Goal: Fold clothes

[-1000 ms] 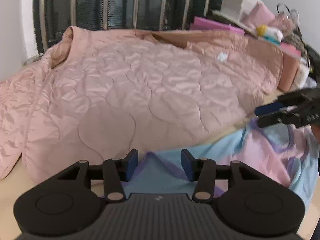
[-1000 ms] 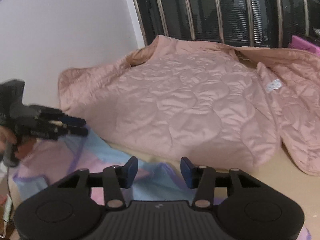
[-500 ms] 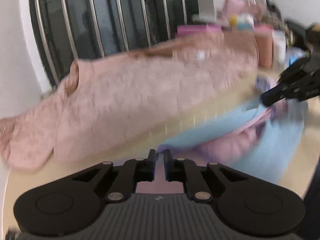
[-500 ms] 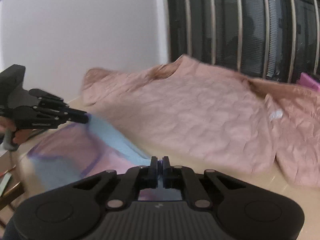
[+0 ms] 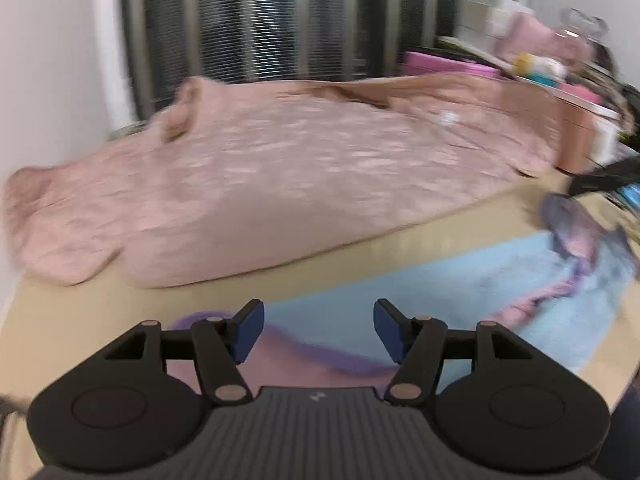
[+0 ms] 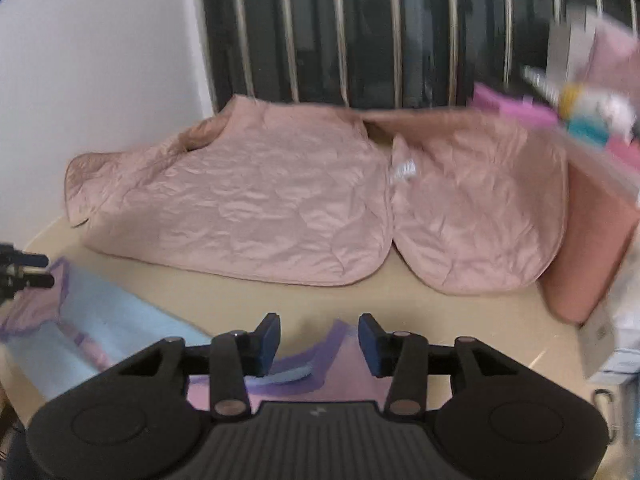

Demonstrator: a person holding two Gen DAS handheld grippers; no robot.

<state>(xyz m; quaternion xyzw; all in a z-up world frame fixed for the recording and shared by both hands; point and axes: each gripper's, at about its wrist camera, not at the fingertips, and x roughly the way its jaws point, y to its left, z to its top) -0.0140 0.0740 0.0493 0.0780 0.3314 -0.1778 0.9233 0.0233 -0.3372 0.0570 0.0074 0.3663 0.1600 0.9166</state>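
1. Left gripper: fingers spread wide apart, nothing between them, hovering over one end of the blue and pink garment.
2. Right gripper: fingers likewise apart, empty, above the garment's other end, near a purple-trimmed edge.
3. Blue and pink garment: spread flat along the near side of the beige table, in front of the pink quilted jacket, apart from it.
4. Pink quilted jacket: lying open behind the garment, white label showing, against the dark slatted window.
5. Pink box just right of the jacket.
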